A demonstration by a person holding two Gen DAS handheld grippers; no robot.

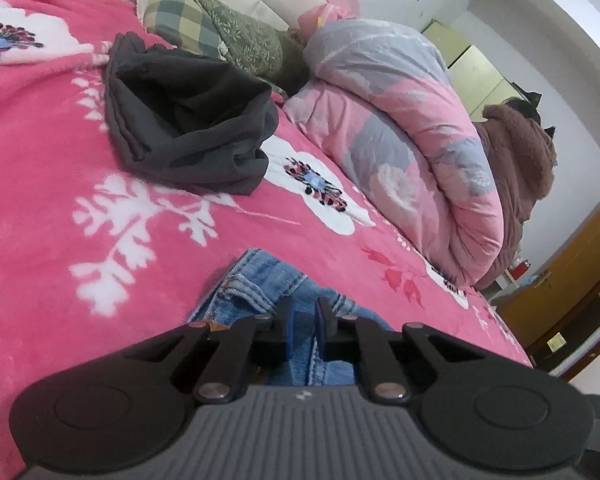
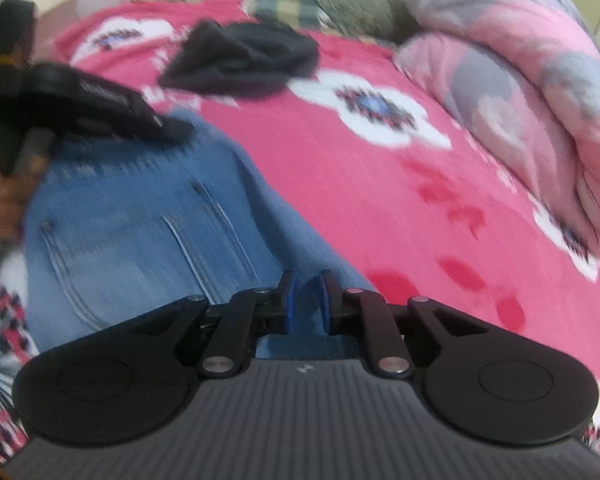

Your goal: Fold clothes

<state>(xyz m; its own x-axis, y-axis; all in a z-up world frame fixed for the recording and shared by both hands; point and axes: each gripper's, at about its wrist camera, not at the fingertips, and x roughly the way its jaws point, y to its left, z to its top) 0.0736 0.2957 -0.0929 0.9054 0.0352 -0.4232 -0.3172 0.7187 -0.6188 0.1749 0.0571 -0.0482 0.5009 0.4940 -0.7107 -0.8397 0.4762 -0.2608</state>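
Motion blurs the whole right wrist view; the jeans (image 2: 140,216) run under the gripper body, and a hand (image 2: 0,196) is cropped at the left.

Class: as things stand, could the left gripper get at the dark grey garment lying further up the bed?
Probably not yet. The left gripper is shut on the blue jeans. The pink blanket between it and the dark grey garment lies bare, so only that grip hinders it.

Bed (image 1: 40,160), pink floral blanket, clothes on top.
Jeans (image 1: 260,280) near edge; dark folded garment (image 1: 188,128) farther back; rolled quilt (image 1: 400,140) right; 2 pillows (image 1: 220,28) far end.
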